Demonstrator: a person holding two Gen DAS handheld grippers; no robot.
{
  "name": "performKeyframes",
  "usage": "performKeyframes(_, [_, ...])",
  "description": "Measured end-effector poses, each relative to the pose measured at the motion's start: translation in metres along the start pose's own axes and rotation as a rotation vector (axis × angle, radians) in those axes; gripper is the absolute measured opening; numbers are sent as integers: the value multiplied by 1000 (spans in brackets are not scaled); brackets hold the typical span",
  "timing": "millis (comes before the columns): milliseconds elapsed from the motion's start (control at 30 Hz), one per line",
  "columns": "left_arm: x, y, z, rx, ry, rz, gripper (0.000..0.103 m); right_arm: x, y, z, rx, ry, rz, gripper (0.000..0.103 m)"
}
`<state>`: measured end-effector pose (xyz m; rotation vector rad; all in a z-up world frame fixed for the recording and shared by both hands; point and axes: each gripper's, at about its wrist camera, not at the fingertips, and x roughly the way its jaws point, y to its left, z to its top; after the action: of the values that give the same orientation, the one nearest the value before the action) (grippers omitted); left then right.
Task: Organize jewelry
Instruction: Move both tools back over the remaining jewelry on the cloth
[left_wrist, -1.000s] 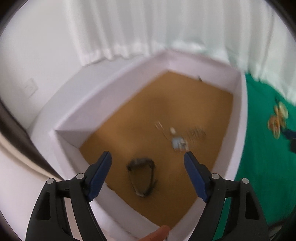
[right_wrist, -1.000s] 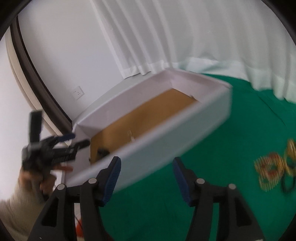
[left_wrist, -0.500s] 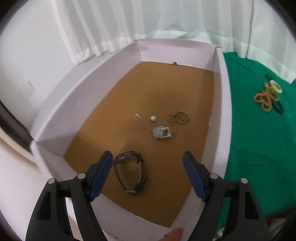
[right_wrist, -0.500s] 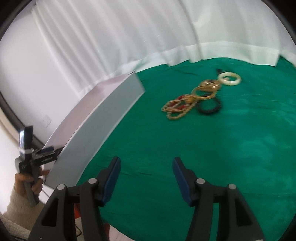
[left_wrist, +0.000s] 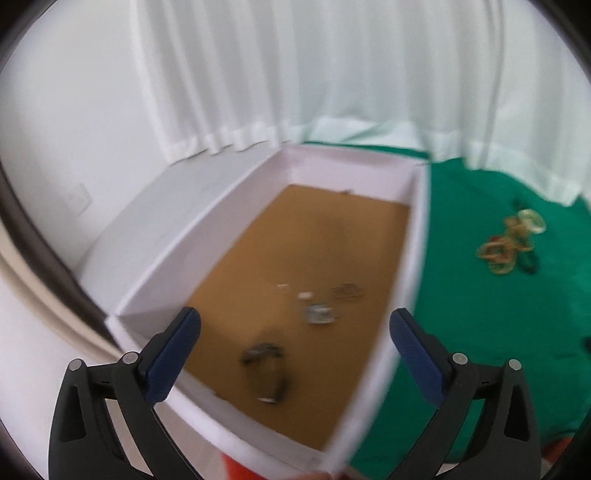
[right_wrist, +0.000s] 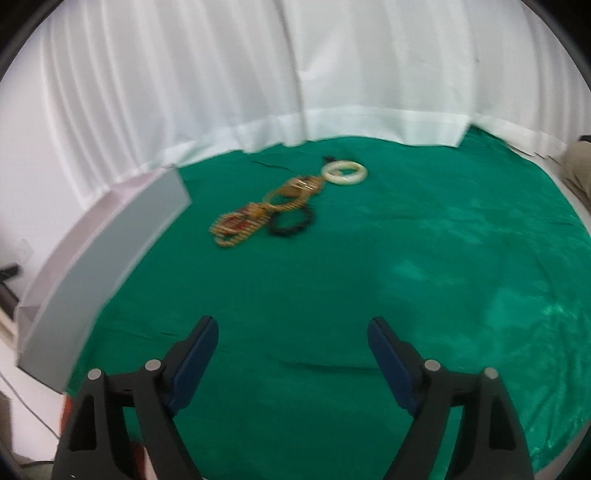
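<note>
A white box (left_wrist: 415, 258) with a brown floor sat at the left edge of a green cloth (right_wrist: 369, 277), under the left gripper (left_wrist: 295, 332), whose blue-padded jaws were spread wide with nothing between them. Inside the box lay a dark watch (left_wrist: 264, 373) near the front wall and, farther in, a few small pieces too blurred to name (left_wrist: 319, 314). The right gripper (right_wrist: 291, 339) hung over bare cloth, its jaws likewise released and empty. Well ahead of it, the jewelry awaiting sorting lay in a loose line on the cloth: a heap of gold beaded bracelets (right_wrist: 255, 219), a black beaded bracelet (right_wrist: 291, 223) touching them, and a cream bangle (right_wrist: 344, 172) at the far end. White curtains (right_wrist: 295, 74) hung behind the table. Both views were blurred by motion.
</note>
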<state>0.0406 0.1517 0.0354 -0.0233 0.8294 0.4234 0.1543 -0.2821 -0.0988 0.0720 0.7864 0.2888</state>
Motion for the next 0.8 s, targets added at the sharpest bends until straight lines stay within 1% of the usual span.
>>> performKeyframes(67, [-11, -23, 2, 30, -4, -92, 102, 3, -10, -4, 10, 22, -47, 85])
performKeyframes(100, [-16, -33, 2, 47, -8, -128, 102, 5, -15, -6, 11, 38, -85, 85])
performKeyframes(200, [-29, -70, -2, 92, -12, -269, 103, 8, -26, -10, 0, 68, -167, 85])
performKeyframes(233, [-32, -83, -6, 101, 4, -324, 103, 10, -31, -12, -10, 81, -203, 85])
performKeyframes(300, [-24, -113, -13, 125, 83, -446, 103, 13, -39, -14, -28, 103, -256, 85])
performKeyframes(333, [-22, -123, -16, 136, 106, -467, 103, 13, -42, -15, -32, 110, -267, 85])
performKeyframes(367, [-14, -142, -23, 166, 147, -496, 103, 13, -46, -17, -33, 118, -274, 85])
performKeyframes(433, [-6, -166, -33, 208, 171, -505, 103, 16, -53, -19, -27, 136, -287, 85])
performKeyframes(500, [16, -193, -45, 262, 210, -493, 103, 18, -56, -20, -25, 146, -295, 85])
performKeyframes(533, [22, -199, -49, 272, 218, -492, 103, 20, -56, -19, -27, 150, -294, 85])
performKeyframes(567, [36, -209, -52, 283, 233, -484, 103, 22, -56, -18, -31, 156, -291, 85])
performKeyframes(633, [62, -220, -55, 283, 251, -461, 103, 29, -57, -16, -37, 173, -280, 85])
performKeyframes(700, [79, -226, -58, 270, 254, -444, 103, 36, -58, -15, -39, 182, -265, 85])
performKeyframes(800, [107, -228, -64, 253, 284, -420, 102, 51, -61, -18, -35, 220, -267, 85])
